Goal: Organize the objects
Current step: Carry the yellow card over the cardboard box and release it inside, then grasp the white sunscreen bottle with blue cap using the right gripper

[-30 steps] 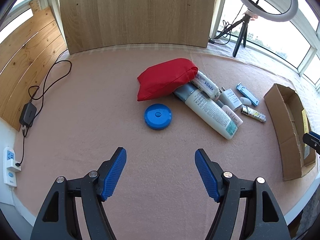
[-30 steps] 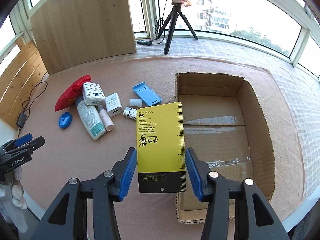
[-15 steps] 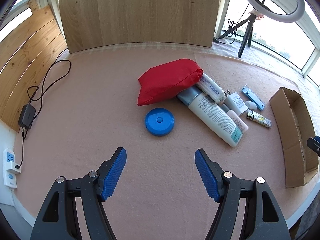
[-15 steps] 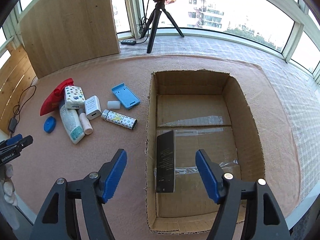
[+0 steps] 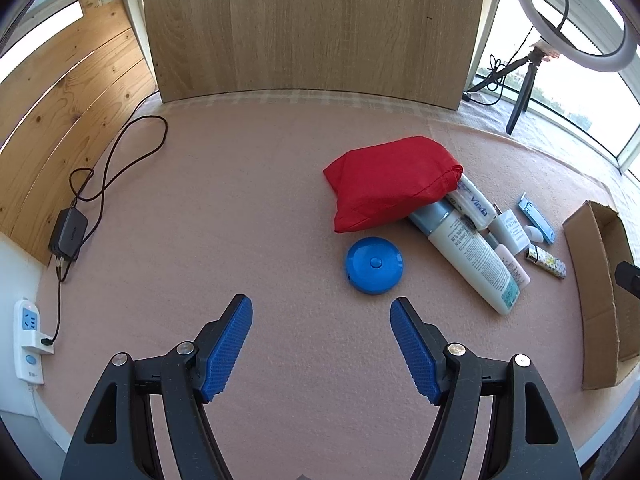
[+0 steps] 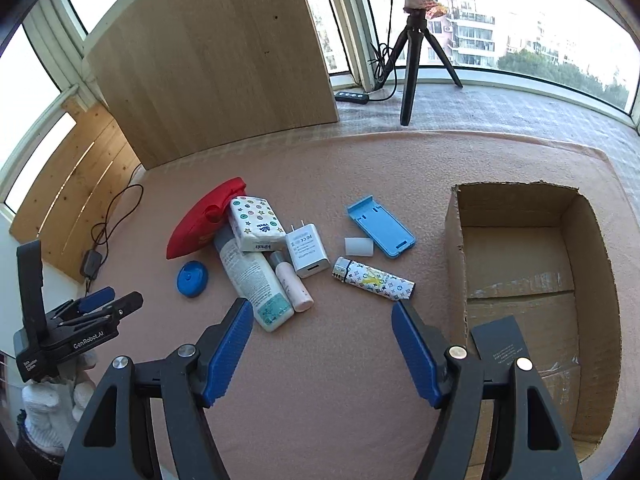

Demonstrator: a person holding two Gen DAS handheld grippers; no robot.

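Right wrist view puts your right claw (image 6: 322, 344) empty, blue pads spread wide, above bare pink tabletop (image 6: 340, 400), with the patterned lighter (image 6: 374, 279) just ahead between the pads. Its long axis runs left to right, slightly tilted, so you would likely need to turn the wrist to close across its narrow width. The cardboard box (image 6: 456, 264) sits to its right, open-topped, a dark card (image 6: 500, 344) already inside. Your left claw (image 5: 321, 346) is also spread and empty, nearest the blue round case (image 5: 375, 265), which lies ahead and slightly right with clear felt all around it.
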